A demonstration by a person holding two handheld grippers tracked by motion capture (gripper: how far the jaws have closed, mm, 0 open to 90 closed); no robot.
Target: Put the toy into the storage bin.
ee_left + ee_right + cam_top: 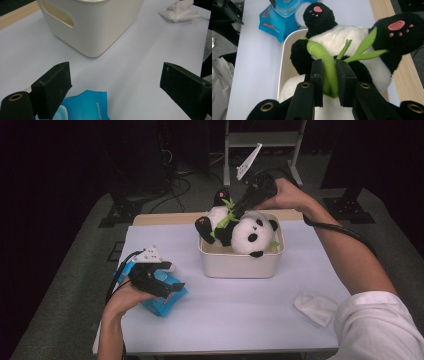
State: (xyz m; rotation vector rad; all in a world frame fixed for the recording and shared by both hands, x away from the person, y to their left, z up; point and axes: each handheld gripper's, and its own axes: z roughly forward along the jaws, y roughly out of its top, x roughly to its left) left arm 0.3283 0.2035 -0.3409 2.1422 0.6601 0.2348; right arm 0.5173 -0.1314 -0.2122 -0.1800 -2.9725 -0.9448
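My right tongs point(329, 75) are clamping the green bamboo stalk point(325, 65) of the plush panda point(342, 40), one jaw pressing each side. The panda is lying in the white bin point(284, 60), both pink-padded feet pointing up. A blue wipes pack point(275, 23) is lying beyond it on the pale tabletop point(257, 62).
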